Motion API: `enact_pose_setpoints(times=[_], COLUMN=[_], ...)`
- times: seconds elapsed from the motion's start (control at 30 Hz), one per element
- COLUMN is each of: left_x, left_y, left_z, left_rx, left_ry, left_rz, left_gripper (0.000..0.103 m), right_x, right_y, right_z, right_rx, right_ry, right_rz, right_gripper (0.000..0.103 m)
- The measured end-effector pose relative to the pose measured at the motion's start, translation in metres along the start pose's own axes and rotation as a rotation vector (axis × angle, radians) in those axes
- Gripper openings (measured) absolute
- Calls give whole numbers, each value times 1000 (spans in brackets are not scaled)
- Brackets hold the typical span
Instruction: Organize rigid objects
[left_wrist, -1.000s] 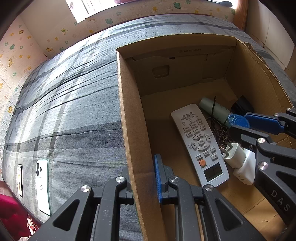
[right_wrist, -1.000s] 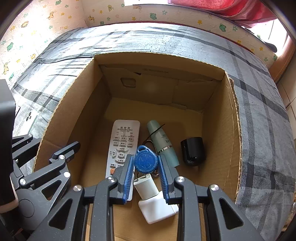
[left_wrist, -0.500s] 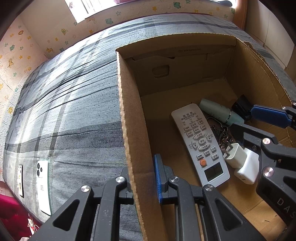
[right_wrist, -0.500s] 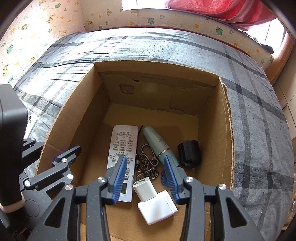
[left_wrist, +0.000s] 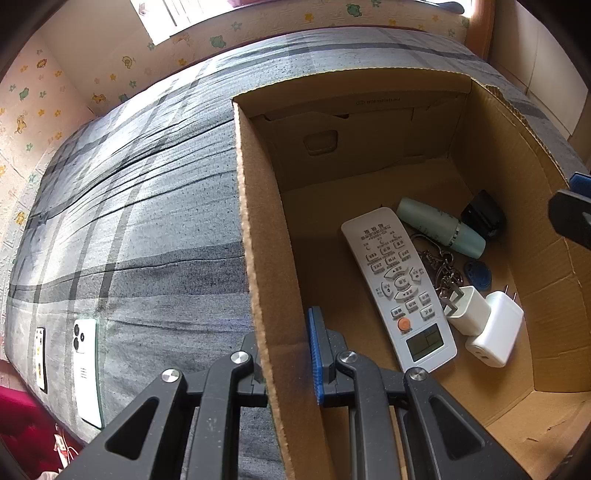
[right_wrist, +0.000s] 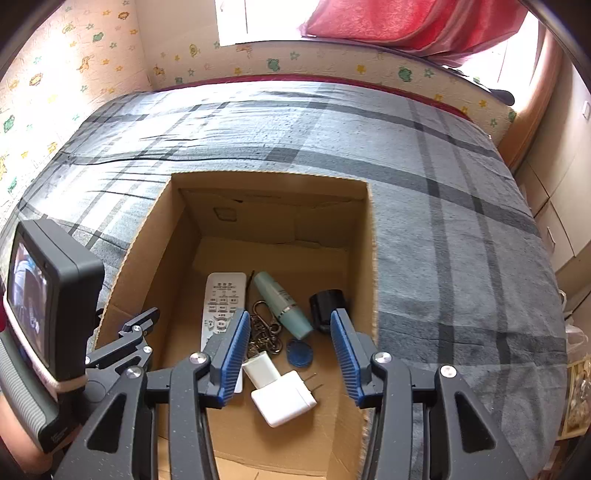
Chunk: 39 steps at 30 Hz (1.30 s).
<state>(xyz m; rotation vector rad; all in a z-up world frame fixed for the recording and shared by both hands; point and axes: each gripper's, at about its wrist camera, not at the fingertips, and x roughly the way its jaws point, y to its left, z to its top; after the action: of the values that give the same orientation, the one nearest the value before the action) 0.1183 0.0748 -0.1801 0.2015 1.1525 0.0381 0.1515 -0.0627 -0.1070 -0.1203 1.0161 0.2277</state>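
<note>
Key fob: the blue key fob (right_wrist: 299, 353) lay flat on the floor of the cardboard box (right_wrist: 372, 258), below and ahead of the right gripper (right_wrist: 291, 354); its metal key chain (right_wrist: 264, 328) trailed away from the tool toward the remote
Neighbours: white remote (right_wrist: 221, 306) to the tool's left, long axis pointing away; green tube (right_wrist: 282, 304) slanted beyond the fob; black cap (right_wrist: 327, 306) to the right; two white chargers (right_wrist: 282, 395) nearest the tool
Right gripper: released; its jaws had just been opening, nothing pressed between the pads; angled steeply down over the box
Left gripper: the left gripper (left_wrist: 284, 354) was clenched on the box's near side wall, one finger outside, one inside
Nearer hand: right
Outside: two phones (left_wrist: 86, 365) lay on the grey plaid bedspread (left_wrist: 129, 221), left of the left gripper; judged next to be packed
</note>
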Motion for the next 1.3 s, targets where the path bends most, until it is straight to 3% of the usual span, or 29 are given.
enact_pose_setpoints(times=[0.13, 0.57, 0.8, 1.3], left_x=[0, 0, -1, -3], left_y=[1, 0, -2, -2], left_z=[1, 0, 0, 1], left_rx=[2, 1, 2, 6], left_ry=[1, 2, 0, 0], left_rz=[3, 3, 5, 14], left_gripper=[16, 16, 16, 19], right_x=[-16, -48, -56, -56], right_y=[-11, -50, -69, -78], right_z=[-2, -26, -35, -39], right_rx=[22, 83, 137, 162], right_ry=[-17, -44, -51, -37], right_rz=[-22, -107, -112, -104], right_gripper=[59, 77, 103, 103])
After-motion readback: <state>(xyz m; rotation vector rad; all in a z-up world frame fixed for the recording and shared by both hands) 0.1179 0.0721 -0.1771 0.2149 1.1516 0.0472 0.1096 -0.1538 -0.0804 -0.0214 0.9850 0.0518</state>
